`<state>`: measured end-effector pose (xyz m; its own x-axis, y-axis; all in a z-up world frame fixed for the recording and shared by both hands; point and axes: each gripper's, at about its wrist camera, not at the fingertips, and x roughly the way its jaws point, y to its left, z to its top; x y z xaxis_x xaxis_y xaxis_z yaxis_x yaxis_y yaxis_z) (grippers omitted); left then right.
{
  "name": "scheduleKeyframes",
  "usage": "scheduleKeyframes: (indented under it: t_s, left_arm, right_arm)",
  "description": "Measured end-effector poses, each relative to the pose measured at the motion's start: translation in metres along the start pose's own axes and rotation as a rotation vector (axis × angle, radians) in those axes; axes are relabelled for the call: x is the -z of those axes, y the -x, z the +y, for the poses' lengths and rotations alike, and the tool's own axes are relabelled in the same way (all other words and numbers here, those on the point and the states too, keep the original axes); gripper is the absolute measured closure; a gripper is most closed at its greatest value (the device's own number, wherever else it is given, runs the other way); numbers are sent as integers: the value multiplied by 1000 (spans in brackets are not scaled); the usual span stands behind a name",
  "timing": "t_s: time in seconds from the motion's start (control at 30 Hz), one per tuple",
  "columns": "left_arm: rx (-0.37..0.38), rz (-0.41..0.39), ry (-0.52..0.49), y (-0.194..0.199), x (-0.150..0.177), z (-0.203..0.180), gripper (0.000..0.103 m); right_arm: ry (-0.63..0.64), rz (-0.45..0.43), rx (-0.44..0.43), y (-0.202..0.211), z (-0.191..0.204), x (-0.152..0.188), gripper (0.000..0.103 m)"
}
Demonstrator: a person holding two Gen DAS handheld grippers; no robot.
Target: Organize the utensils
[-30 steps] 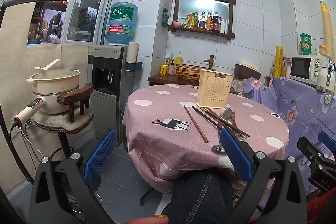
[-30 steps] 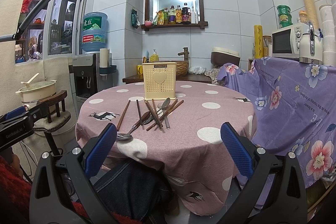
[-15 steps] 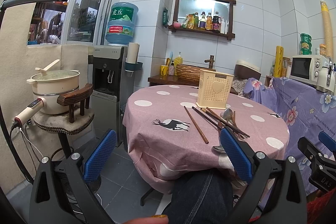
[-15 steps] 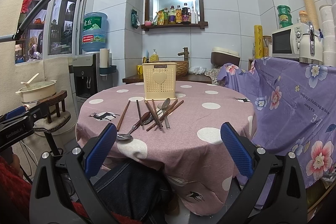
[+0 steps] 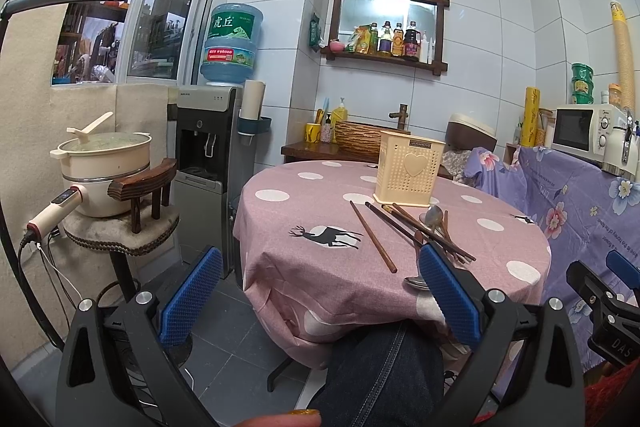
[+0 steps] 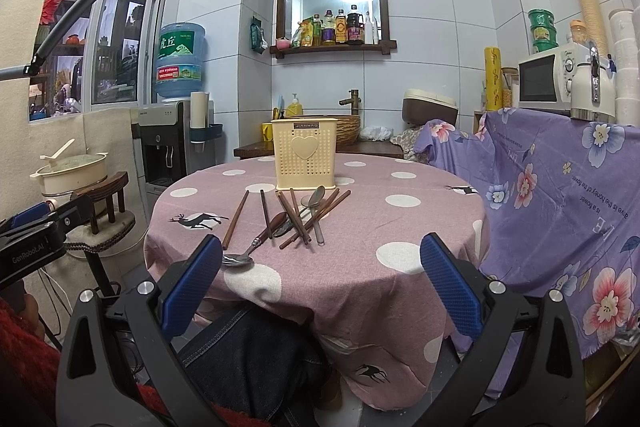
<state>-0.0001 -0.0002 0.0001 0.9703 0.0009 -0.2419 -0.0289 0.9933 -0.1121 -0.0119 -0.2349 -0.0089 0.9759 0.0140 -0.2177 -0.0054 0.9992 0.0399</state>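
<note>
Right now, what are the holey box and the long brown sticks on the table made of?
The holey box looks like cream plastic: smooth, moulded, with even rows of punched holes and a raised heart. The brown sticks look like dark wooden chopsticks with a matte reddish-brown finish, though coloured plastic can't be ruled out.

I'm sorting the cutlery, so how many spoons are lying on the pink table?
3 that I can make out: a front spoon near the table's edge, a steel spoon with its bowl by the holder, and a buried spoon under the chopsticks. The pile may hide more.
</note>
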Motion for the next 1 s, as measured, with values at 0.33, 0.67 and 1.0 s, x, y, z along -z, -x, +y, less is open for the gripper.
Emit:
scheduleKeyframes:
  t_s: [0.33, 0.67, 1.0]
  left_arm:
    - [1, 1, 0, 0, 0, 0, 5]
    - [1, 2, 0, 0, 0, 0, 5]
    - [-15, 29, -21, -22, 6, -5, 5]
  right_arm:
    - [0, 1, -1, 0, 0, -1, 5]
    - [1, 1, -1, 1, 2, -1, 5]
    - [-4, 55, 7, -19, -1, 4, 5]
